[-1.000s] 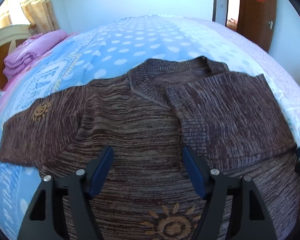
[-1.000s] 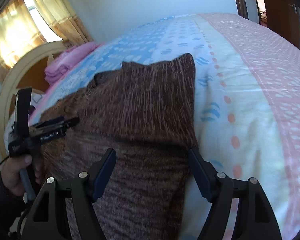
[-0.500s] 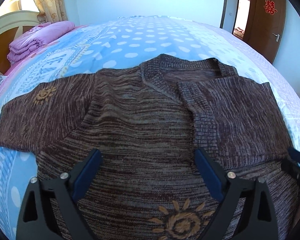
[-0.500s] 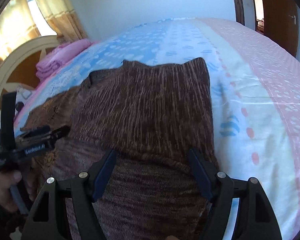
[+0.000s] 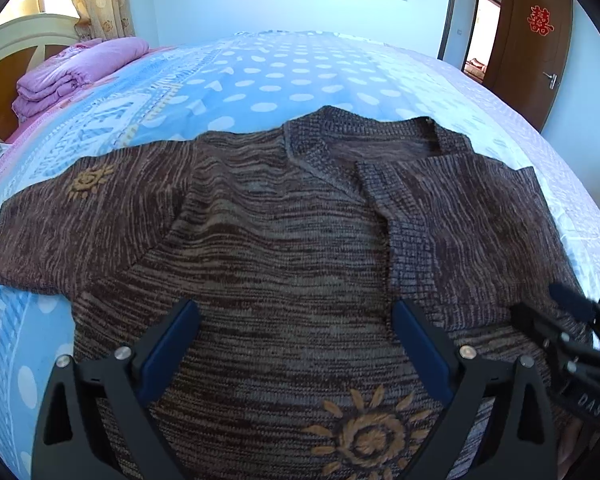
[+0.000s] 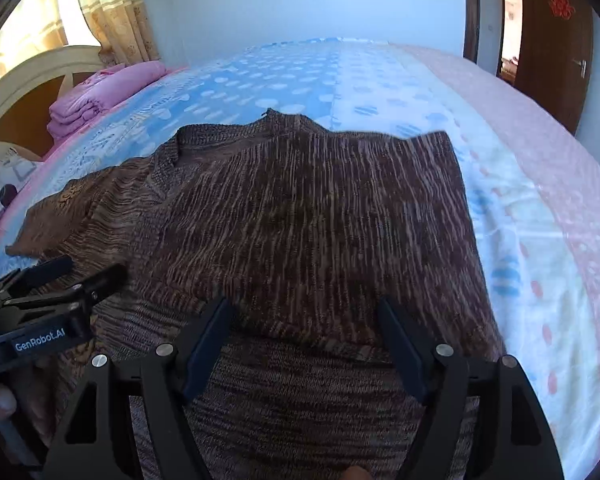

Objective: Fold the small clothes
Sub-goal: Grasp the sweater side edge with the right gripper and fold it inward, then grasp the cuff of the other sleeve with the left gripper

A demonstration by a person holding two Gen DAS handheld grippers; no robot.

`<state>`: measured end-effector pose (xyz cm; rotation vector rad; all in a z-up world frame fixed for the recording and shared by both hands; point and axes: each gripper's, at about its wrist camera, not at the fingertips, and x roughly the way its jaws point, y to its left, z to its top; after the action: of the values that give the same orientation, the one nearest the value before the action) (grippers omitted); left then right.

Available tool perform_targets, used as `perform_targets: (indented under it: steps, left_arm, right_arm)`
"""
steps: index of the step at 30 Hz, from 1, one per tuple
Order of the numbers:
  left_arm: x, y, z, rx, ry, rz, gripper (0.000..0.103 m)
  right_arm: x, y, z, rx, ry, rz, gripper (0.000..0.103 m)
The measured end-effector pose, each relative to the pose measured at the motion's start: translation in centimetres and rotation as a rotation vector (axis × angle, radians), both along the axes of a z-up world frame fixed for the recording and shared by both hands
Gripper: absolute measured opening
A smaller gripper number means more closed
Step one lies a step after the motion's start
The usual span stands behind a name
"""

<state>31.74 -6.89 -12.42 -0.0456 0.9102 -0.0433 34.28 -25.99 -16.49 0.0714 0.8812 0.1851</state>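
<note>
Both grippers have drawn back, jaws wide and empty: left gripper [image 5: 294, 344], right gripper [image 6: 304, 344]. Brown striped knit sweater [image 5: 284, 248] lies flat on the blue dotted bedspread [image 5: 284, 76], 1 sleeve [image 6: 320, 216] folded in. Soft, limp knit; best pinched at the spread sleeve's cuff [image 5: 4, 256].

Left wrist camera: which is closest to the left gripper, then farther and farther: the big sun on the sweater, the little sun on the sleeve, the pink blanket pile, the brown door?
1. Big sun, just ahead, low.
2. Little sun, left sleeve.
3. Pink blanket pile, far left, and brown door, far right: too close to call.
</note>
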Motion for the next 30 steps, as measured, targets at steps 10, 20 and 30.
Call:
perform_targets:
  steps: [10,20,30]
  left_arm:
    - [-4.7,4.3,2.4,0.086,-0.079,-0.012,0.100]
    - [-5.5,15.9,2.5,0.112,-0.065,0.184,0.100]
    - [-4.0,28.4,0.6,-0.142,-0.020,0.504,0.097]
  right_arm:
    - [-1.3,0.1,-0.1,-0.022,-0.047,0.002,0.077]
    - [-1.6,0.0,-0.1,-0.021,-0.063,-0.003,0.078]
    - [-1.9,-0.2,0.0,-0.004,-0.078,-0.007,0.078]
